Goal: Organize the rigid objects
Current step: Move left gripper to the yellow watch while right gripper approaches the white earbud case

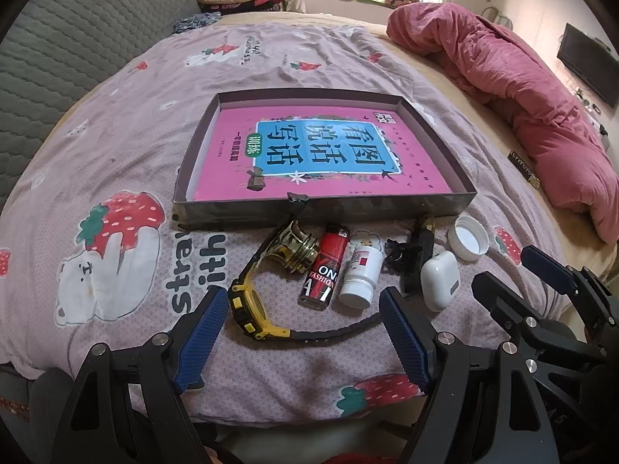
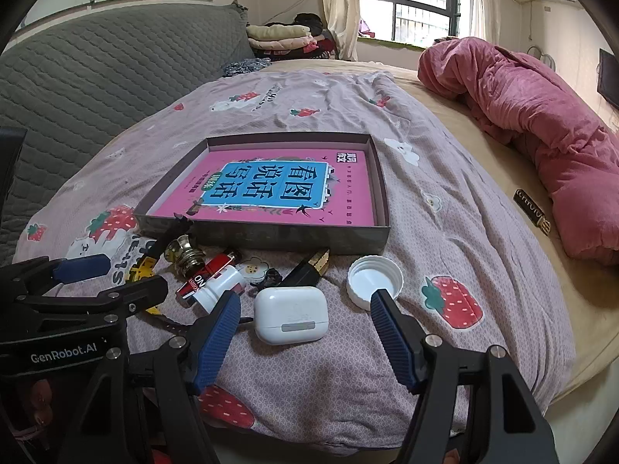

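A shallow grey box (image 1: 309, 208) (image 2: 267, 237) with a pink book (image 1: 309, 147) (image 2: 271, 189) in it lies on the bedspread. In front of it sits a row of small things: a yellow-and-black watch (image 1: 247, 309), a brass knob (image 1: 292, 245) (image 2: 185, 255), a red lighter (image 1: 325, 266) (image 2: 209, 274), a white bottle (image 1: 359, 274) (image 2: 218, 288), a black clip (image 1: 418, 255) (image 2: 309, 268), a white earbud case (image 1: 439, 280) (image 2: 290, 315) and a white cap (image 1: 468, 237) (image 2: 373, 280). My left gripper (image 1: 301, 309) hovers open over the watch. My right gripper (image 2: 303, 305) hovers open around the earbud case, pads apart from it.
A rolled pink quilt (image 1: 522, 96) (image 2: 541, 127) lies along the right side of the bed. A grey quilted headboard (image 1: 58, 77) (image 2: 96, 73) stands at the left. Folded clothes (image 2: 286, 38) are stacked by the window. A small dark label (image 2: 532, 207) lies on the tan sheet.
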Available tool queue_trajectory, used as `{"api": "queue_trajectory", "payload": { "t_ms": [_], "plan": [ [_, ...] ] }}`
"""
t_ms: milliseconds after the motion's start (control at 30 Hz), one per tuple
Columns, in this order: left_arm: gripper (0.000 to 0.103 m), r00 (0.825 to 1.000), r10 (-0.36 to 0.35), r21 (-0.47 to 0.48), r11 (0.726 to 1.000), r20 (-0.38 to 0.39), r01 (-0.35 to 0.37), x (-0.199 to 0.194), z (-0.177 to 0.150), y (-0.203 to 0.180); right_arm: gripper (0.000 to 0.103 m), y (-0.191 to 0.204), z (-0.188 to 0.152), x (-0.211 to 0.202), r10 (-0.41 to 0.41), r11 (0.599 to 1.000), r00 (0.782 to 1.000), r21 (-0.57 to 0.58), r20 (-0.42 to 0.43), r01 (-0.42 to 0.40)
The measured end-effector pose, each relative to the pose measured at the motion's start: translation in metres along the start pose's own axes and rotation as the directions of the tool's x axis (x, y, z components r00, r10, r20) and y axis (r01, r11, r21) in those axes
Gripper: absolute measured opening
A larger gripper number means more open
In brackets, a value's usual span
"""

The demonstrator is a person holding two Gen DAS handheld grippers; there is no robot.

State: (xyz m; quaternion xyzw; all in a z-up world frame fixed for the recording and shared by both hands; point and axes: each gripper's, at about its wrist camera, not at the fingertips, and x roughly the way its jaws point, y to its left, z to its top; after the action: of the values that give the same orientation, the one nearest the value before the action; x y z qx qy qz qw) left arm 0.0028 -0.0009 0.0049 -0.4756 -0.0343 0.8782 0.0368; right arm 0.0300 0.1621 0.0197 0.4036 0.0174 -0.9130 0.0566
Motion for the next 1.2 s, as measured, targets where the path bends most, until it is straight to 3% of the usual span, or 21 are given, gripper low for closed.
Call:
{"api": "queue_trajectory", "payload": {
  "t_ms": [700,1200],
  "plan": [
    [0.081,1.0,-0.017,0.009,1.0,-0.005,0.017,0.001,0.001,0.007,0.069,-0.018,0.004,-0.004,-0.009,0.998,1.0,0.063,0.017,0.008],
    [0.081,0.998,0.005,-0.082,0.997,-0.06,-0.01,0.005,-0.005,0.055,0.069,-0.032,0.005,-0.007,0.038,0.995,0.999,0.095,0.016,-0.039]
  ]
}}
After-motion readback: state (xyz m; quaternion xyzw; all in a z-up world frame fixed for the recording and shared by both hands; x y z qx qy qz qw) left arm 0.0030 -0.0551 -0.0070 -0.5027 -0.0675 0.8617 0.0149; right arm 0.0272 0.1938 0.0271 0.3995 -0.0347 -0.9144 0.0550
